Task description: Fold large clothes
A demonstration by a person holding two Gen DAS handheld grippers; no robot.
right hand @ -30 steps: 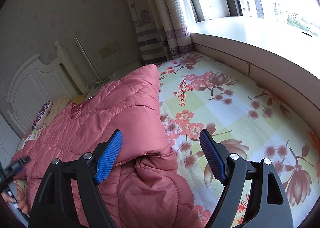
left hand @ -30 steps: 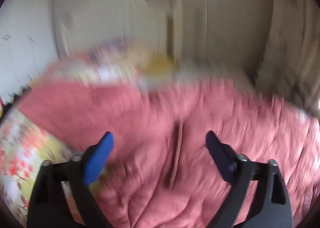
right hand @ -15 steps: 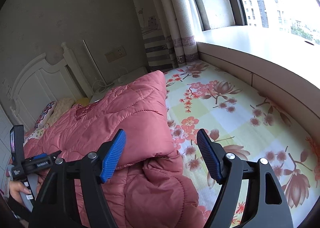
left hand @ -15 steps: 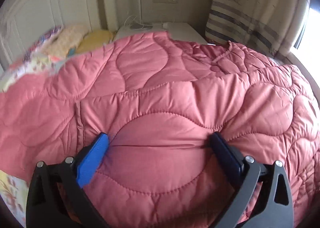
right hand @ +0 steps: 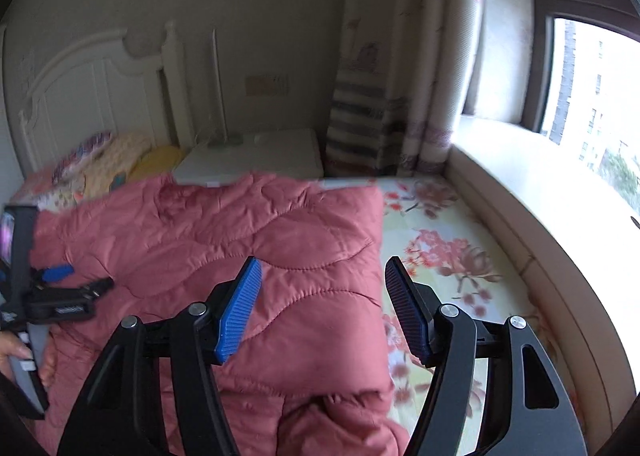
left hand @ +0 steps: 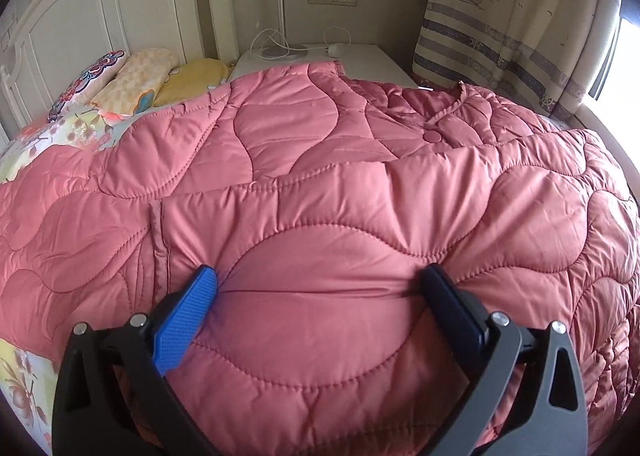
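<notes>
A pink quilted coat (left hand: 320, 184) lies spread over the bed, its collar and a snap button toward the far right. My left gripper (left hand: 318, 280) stands wide open, both fingertips pressed down into the padding with a bulge of fabric between them. In the right wrist view the coat (right hand: 240, 240) fills the left half, its folded edge running down the middle. My right gripper (right hand: 323, 268) hovers over that edge, its jaws closing with nothing pinched between the pads. The left gripper (right hand: 60, 276) and the hand (right hand: 16, 352) holding it show at the far left.
The flowered bedsheet (right hand: 440, 248) lies bare to the right of the coat, up to the window ledge (right hand: 540, 208). Pillows (left hand: 136, 76) rest against the white headboard (left hand: 100, 8). A white nightstand (left hand: 360, 60) with a cable and a striped curtain (left hand: 500, 36) stand behind.
The left gripper came down onto the coat, then held still. The right gripper rolled and swung toward the headboard, and its jaws have narrowed.
</notes>
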